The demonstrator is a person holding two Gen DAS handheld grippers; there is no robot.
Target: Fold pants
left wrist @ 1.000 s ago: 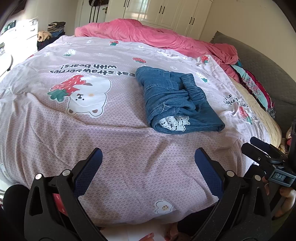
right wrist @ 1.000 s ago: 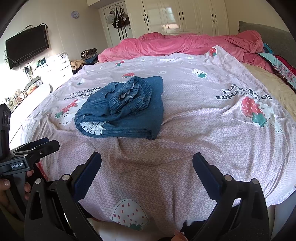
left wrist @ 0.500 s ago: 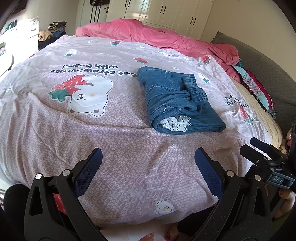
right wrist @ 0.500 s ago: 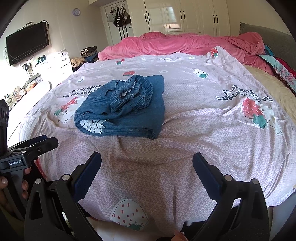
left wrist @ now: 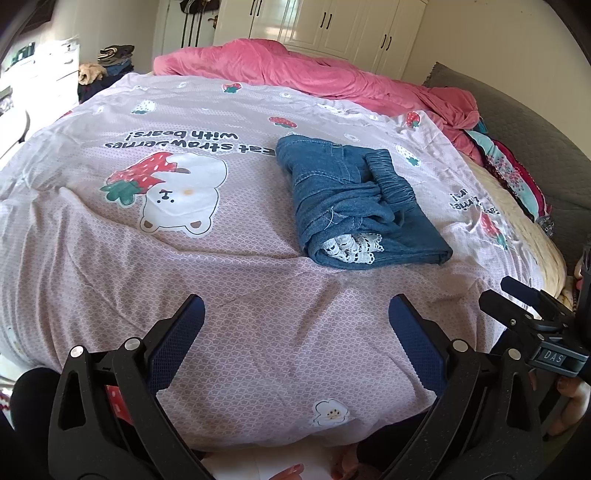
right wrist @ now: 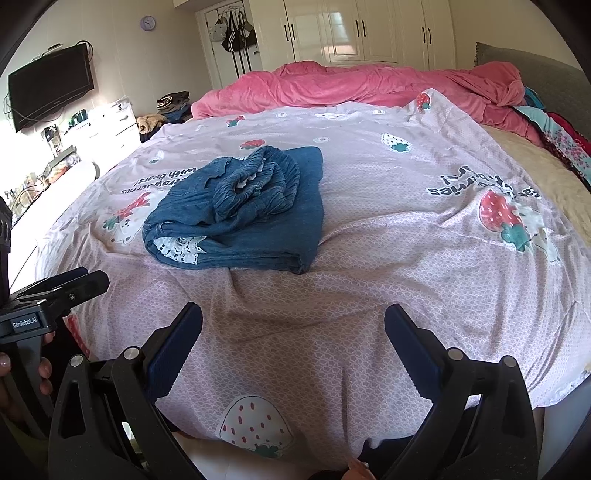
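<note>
Blue denim pants (left wrist: 354, 206) with white lace trim lie folded into a compact bundle on the pink strawberry-print bedspread (left wrist: 207, 280). They also show in the right wrist view (right wrist: 243, 210), left of centre. My left gripper (left wrist: 295, 332) is open and empty, held near the bed's front edge, well short of the pants. My right gripper (right wrist: 293, 339) is open and empty, also back at the front edge. Each gripper shows at the side of the other's view: the right one (left wrist: 524, 306) and the left one (right wrist: 70, 284).
A rumpled pink duvet (left wrist: 317, 77) lies across the far end of the bed. A grey headboard (left wrist: 528, 147) and patterned clothes (left wrist: 517, 177) are on the right. White wardrobes (right wrist: 354, 33), a wall TV (right wrist: 50, 86) and a cluttered white dresser (right wrist: 92, 136) stand behind and left.
Both grippers have shifted slightly, so the pants sit a little lower in both views. The pants have not moved. Both grippers stay open.
</note>
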